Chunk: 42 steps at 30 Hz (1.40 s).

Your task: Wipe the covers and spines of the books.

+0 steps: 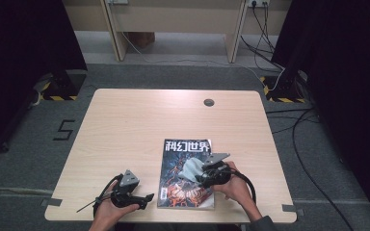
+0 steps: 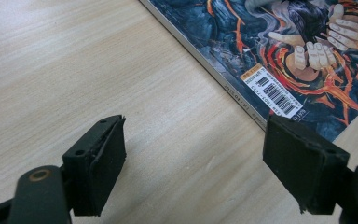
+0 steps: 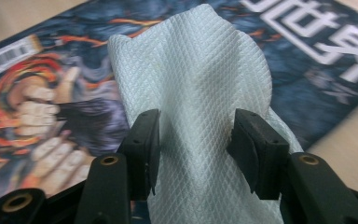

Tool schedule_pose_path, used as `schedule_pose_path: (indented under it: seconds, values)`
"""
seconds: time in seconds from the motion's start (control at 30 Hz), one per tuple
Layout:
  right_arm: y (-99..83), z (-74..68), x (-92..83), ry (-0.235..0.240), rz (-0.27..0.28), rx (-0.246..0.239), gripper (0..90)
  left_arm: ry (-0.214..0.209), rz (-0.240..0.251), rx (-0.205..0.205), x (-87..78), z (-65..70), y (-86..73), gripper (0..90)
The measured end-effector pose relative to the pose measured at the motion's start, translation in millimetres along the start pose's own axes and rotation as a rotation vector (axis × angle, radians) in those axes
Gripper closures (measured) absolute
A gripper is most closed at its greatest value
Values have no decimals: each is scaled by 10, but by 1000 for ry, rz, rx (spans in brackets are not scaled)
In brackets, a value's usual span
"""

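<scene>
White cloth (image 3: pixel 200 93) between tool (image 3: pixel 193 140) jaws, over magazine (image 3: pixel 51 93)

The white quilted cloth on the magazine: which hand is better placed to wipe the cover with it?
Right: its tool holds the white quilted cloth over the dark illustrated magazine. The left tool is open beside it.

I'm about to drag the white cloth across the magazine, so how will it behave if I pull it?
The cloth looks soft and floppy: it bulges between the right gripper pads, so it will likely bunch and trail rather than slide flat. It seems light. The magazine lies loose on the table, and its glossy cover probably gives little drag.
</scene>
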State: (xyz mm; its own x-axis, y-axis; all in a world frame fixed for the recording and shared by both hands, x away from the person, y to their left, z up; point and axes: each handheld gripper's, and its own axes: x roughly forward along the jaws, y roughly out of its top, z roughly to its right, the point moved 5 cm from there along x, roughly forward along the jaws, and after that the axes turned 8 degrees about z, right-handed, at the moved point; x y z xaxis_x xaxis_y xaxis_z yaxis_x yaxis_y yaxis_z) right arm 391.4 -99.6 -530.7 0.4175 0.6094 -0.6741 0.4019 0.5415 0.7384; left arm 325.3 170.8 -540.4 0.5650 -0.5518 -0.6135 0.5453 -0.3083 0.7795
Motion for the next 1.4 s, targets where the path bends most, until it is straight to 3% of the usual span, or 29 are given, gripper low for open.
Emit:
schedule_pose_path:
  seconds: [0.2,0.33,0.5,0.6,0.83,1.1,1.4]
  values:
    - [73,-312,81,94,-23,-63,524,24,-3,-7,-11,-40,-4,206]
    - [90,-313,102,92,-16,-53,537,29,-3,-8,-14,-49,-5,206]
    - [136,-172,151,-2,-8,21,523,42,-1,-15,-14,-69,-3,206]
    - [178,-201,185,-20,-28,12,515,56,8,-24,-26,-102,7,206]
    - [242,-451,269,35,-33,-26,514,104,20,-58,-77,-237,9,206]
    - [240,-752,285,109,-36,-89,508,118,23,-63,-91,-281,7,206]
    - [255,-702,310,98,-18,-63,522,122,23,-63,-95,-298,10,206]
